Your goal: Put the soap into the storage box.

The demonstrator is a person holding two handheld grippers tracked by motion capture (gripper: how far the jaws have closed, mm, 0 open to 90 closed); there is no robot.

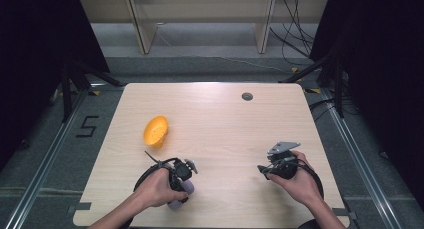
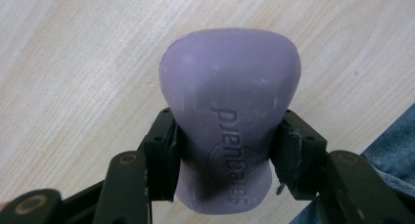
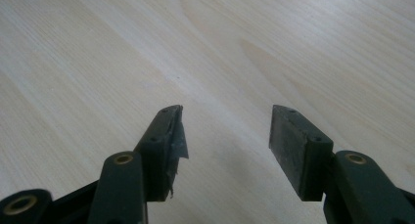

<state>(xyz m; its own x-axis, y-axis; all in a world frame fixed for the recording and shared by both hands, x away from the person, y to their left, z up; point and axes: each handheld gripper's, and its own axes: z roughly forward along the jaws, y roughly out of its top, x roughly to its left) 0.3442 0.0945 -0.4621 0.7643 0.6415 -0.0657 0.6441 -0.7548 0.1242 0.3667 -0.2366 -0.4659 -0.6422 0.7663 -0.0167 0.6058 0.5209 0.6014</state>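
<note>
A purple bar of soap [image 2: 230, 116] with embossed lettering sits between the two black jaws of my left gripper [image 2: 225, 150], which is shut on its narrow waist. In the high view the soap [image 1: 179, 198] pokes out below the left gripper [image 1: 181, 181] near the table's front edge, left of centre. An orange bowl-like dish [image 1: 156, 131] lies tipped on its side on the table a little beyond the left hand. My right gripper [image 3: 226, 136] is open over bare wood with nothing between its jaws; it is at the front right [image 1: 270, 170].
The light wooden table [image 1: 220, 119] has a small round grey cap [image 1: 247, 96] near its far edge. Dark curtains flank both sides, and cables run on the floor at the back right. A patch of blue denim [image 2: 396, 136] borders the table edge.
</note>
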